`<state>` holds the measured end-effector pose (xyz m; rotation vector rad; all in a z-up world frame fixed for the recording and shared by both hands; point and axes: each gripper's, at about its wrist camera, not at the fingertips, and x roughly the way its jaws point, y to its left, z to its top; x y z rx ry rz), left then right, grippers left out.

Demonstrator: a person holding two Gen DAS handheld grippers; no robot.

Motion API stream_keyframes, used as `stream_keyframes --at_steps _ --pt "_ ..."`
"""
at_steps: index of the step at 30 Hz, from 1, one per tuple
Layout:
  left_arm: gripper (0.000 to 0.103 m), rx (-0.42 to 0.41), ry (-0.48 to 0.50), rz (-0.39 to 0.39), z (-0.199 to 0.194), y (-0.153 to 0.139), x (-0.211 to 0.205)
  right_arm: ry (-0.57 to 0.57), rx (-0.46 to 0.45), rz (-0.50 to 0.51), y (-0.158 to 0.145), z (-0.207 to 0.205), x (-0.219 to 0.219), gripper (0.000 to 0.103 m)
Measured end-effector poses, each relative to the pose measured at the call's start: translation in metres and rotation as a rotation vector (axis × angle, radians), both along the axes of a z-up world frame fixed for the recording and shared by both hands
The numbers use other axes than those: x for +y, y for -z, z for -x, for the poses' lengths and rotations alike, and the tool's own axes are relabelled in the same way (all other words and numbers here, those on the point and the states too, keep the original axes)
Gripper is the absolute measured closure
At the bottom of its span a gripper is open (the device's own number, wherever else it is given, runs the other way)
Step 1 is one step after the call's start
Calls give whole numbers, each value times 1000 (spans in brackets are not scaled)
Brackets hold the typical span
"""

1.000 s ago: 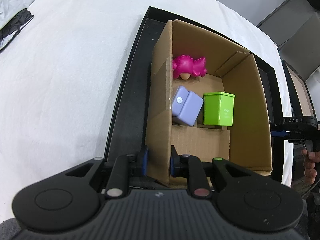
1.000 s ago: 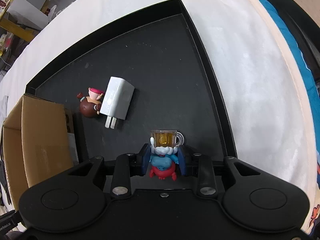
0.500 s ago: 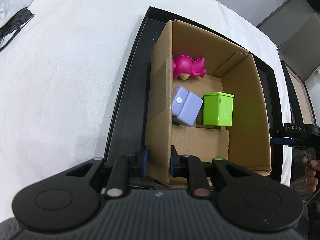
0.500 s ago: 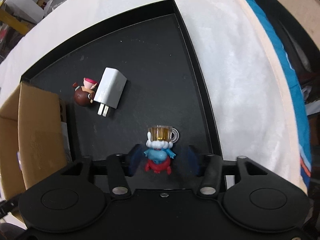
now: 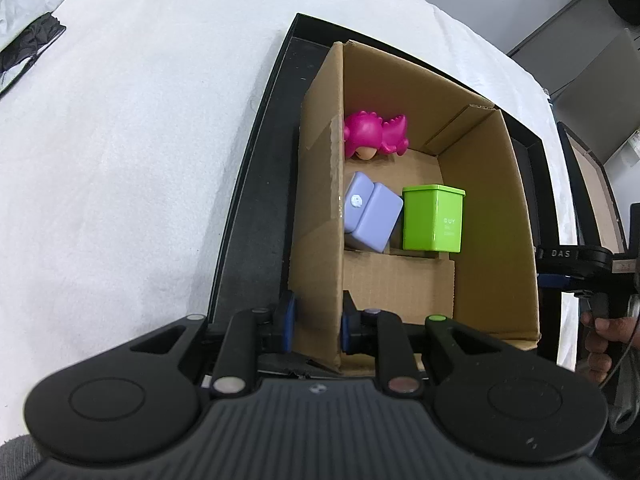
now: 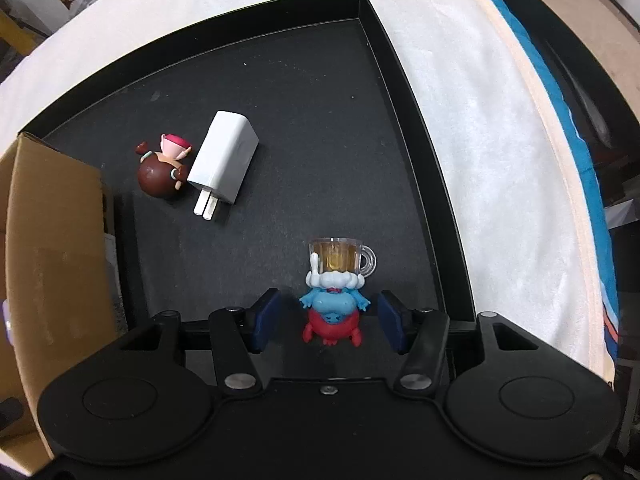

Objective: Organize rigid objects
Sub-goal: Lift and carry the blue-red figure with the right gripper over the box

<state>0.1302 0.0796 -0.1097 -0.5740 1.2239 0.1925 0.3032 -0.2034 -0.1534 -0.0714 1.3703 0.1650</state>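
- My left gripper (image 5: 316, 326) pinches the near wall of the cardboard box (image 5: 516, 216), one blue pad outside the wall and one inside, both pressed on the card.
- My right gripper (image 6: 330, 322) stands spread, its jaws having just opened; the blue-and-red figurine (image 6: 332, 312) stands between the pads with a clear gap on each side, neither pad touching it.
- That figurine carries a small clear mug (image 6: 340, 258) of amber liquid on its white-topped head, and it rests on the floor of the black tray (image 6: 404, 92), near the tray's right wall.
- Farther out on the same tray lies a white charger (image 6: 224, 160) with its two prongs toward me; a brown round-bodied figurine (image 6: 162, 168) lies touching its left side.
- The box's brown side shows at the left edge of the right wrist view, standing inside the tray.
- Inside the box: a lavender block (image 5: 372, 220) tilted against the left wall, a green square container (image 5: 434, 218) upright just beside it, and a magenta dinosaur toy (image 5: 376, 136) at the far end.
- The tray sits on a white cloth (image 5: 120, 140).
- A person's hand (image 5: 600, 344) on the other gripper's handle shows at the right edge of the left wrist view.
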Motion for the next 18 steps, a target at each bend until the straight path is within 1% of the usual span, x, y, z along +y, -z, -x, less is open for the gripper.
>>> stream_keyframes --at_steps 5,6,8,10,18 --pt "83 -4 2 10 1 0 1 12 -10 41 5 -1 10 52" --pt "83 -5 2 11 1 0 1 14 -10 47 5 0 11 56" --pt "83 -6 2 14 1 0 2 20 -9 59 7 1 14 58" --pt "83 -7 1 17 2 1 2 25 -15 51 7 0 13 65" --pt "83 -10 3 23 3 1 4 5 -22 42 -2 6 2 65"
